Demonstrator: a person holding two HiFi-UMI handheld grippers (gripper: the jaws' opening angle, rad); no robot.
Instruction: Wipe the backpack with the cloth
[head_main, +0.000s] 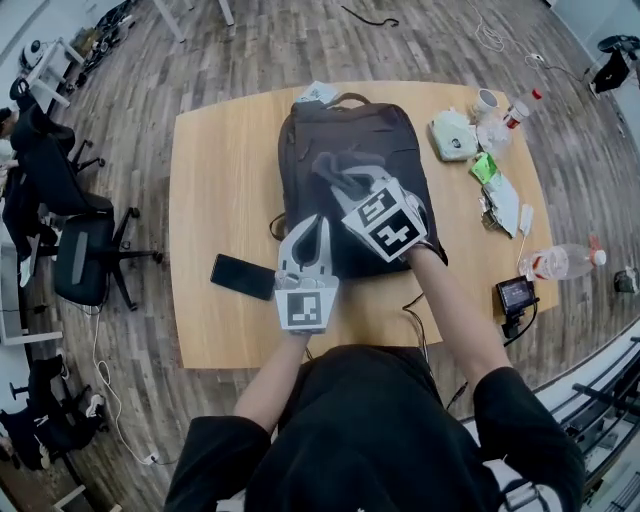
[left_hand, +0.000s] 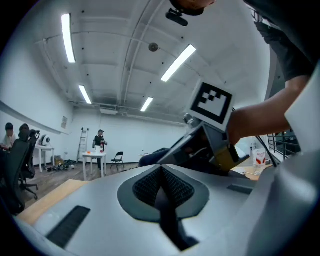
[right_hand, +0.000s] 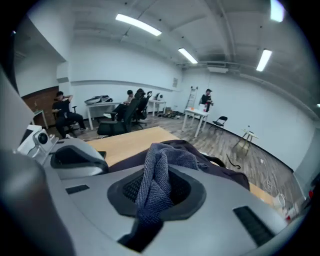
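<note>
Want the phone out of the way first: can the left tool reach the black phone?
Probably yes: the black phone lies uncovered on the table just left of the left tool, nothing between them, and that tool's jaws are shut on nothing.

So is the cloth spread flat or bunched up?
Bunched up: the cloth is pinched in folds between the jaws of the right gripper, over the backpack, not laid flat.

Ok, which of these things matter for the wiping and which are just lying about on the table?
For the job: backpack; cloth, clamped in the right gripper; left gripper, jaws shut, empty.
Lying about: black phone; plastic bottle; white cup; small camera; green packet.
</note>
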